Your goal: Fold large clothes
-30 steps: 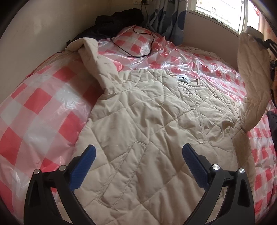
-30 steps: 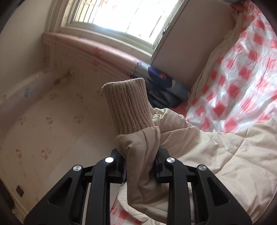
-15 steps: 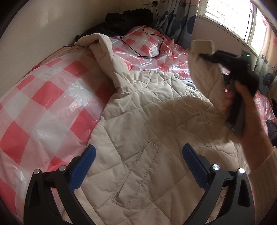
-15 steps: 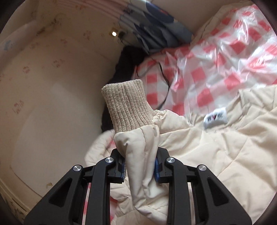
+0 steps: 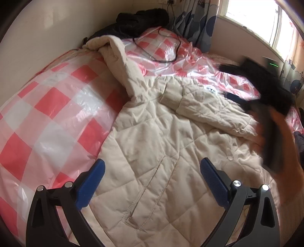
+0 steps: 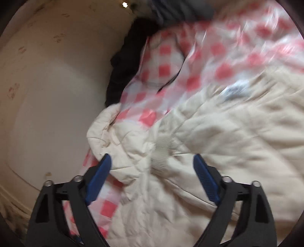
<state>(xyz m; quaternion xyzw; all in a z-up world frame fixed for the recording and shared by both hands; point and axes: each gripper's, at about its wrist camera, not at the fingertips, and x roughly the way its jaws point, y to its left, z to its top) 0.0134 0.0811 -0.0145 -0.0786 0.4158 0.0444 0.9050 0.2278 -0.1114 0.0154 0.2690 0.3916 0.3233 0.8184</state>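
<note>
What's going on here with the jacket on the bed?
A person with a claw in each hand is folding a beige quilted jacket spread on a checked bed cover. One sleeve now lies across the chest, and the right claw is opening above its cuff, gripping nothing. The left claw hovers open over the jacket's lower part.

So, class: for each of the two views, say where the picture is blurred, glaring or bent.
Left wrist view: the jacket is sharp, the window blown out white, the right gripper smeared by motion, edges bowed by the fisheye. Right wrist view: motion blur nearly throughout, worst on the checked sheet; only its own fingers stay crisp.
</note>
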